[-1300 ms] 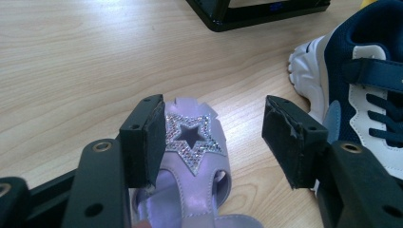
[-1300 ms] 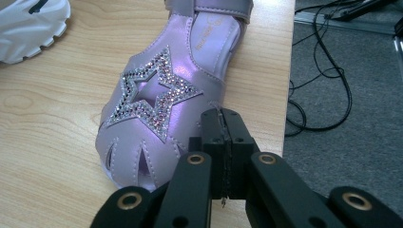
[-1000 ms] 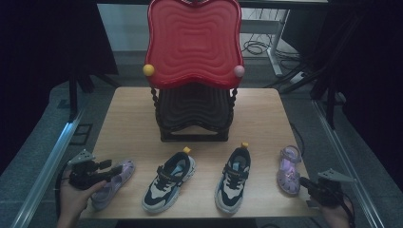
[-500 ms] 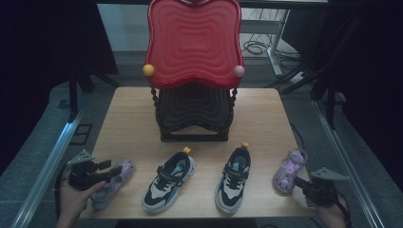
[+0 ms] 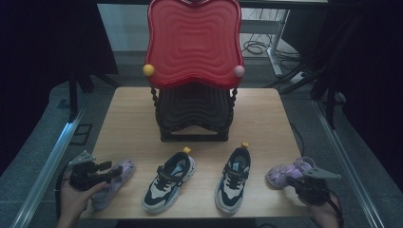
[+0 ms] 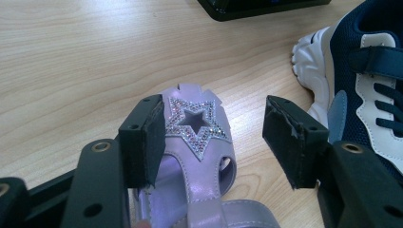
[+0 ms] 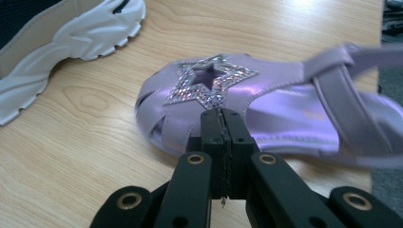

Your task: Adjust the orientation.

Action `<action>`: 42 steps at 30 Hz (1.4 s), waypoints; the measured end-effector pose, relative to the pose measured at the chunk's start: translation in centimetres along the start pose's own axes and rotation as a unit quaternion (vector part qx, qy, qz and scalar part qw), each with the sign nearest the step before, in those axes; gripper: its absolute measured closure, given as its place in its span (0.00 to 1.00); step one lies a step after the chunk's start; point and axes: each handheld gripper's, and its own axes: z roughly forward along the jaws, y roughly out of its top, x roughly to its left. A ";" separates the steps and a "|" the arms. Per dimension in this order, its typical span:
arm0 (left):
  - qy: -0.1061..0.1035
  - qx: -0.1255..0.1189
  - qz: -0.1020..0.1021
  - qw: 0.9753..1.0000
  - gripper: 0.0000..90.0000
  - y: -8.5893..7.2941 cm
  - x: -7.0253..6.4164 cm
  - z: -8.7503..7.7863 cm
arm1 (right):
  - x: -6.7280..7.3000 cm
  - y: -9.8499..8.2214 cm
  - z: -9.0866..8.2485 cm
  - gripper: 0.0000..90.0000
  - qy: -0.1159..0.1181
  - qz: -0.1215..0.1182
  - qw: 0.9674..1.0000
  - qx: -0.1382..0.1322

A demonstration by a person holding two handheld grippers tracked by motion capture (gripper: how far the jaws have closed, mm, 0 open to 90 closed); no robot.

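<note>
1. We see four shoes in a row on the near part of the bench: a purple sandal at each end and two dark sneakers between them.

2. Our left gripper has its fingers wide open around the toe of the left sandal. One pad is just beside the star decoration and the other stands apart from the shoe, so nothing is gripped yet. On the bench this sandal lies at about 8 o'clock, near the left edge.

3. Our right gripper has its fingers fully together, and the tips touch the side of the right sandal, just below its star. Nothing is between the pads; we judge it pushes the shoe and does not hold it.

4. The right sandal lies at about 4 o'clock, turned crosswise at the bench edge, with its heel strap over the edge.

5. The left sneaker and the right sneaker stand at about 6 o'clock, in front of the black rack with the red top.

6. In our judgement the work is at an early stage: no sandal is lifted, and both remain outside the pair of sneakers.
</note>
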 end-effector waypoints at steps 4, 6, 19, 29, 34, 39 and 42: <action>-0.001 0.003 -0.002 1.000 0.44 -0.1 0.1 0.2 | 0.4 0.2 0.4 0.99 0.001 -0.006 1.000 0.000; -0.001 0.003 -0.002 1.000 0.44 -0.1 0.1 0.2 | 0.5 0.2 0.6 0.99 0.000 -0.008 1.000 0.000; 0.001 0.006 -0.003 1.000 0.44 -0.3 0.3 0.3 | 2.0 1.1 1.8 0.99 -0.029 -0.009 1.000 0.001; 0.003 0.005 -0.005 1.000 0.45 -0.4 0.5 0.2 | 2.6 1.4 2.5 0.99 -0.048 0.010 0.999 -0.007; 0.003 0.010 -0.003 1.000 0.45 -0.4 0.4 0.4 | 2.9 1.4 2.9 0.99 -0.050 0.008 0.999 -0.005; 0.003 0.009 -0.003 1.000 0.45 -0.4 0.4 0.4 | 2.7 1.6 1.7 0.98 -0.042 0.013 0.999 -0.020; 0.003 0.007 -0.003 1.000 0.45 -0.4 0.4 0.3 | 1.9 2.0 0.0 0.99 -0.051 0.023 0.997 -0.045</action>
